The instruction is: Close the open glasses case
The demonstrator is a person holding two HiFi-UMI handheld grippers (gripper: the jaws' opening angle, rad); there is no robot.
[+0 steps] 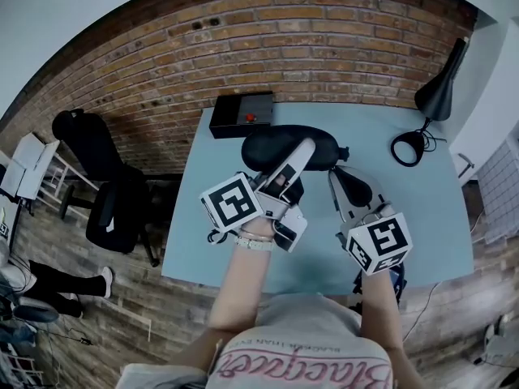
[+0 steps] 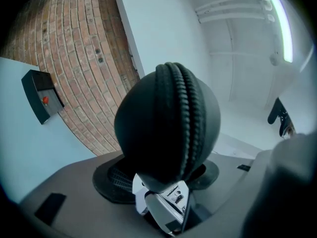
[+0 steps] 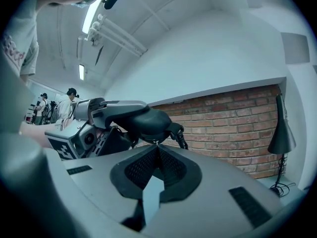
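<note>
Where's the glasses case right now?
Head view: the glasses case is held over the table by the left gripper, in front of the black box; the right gripper pinches its zipper pull at the right end.

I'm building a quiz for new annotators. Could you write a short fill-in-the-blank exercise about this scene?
1. The left tool clamps the black ____ case.
2. The ____ tool, jaws together, pinches the case's zipper pull.
3. The black box on the table has a ____ button.
4. The wall behind the table is ____.

Missing words: glasses; right; red; brick.
</note>
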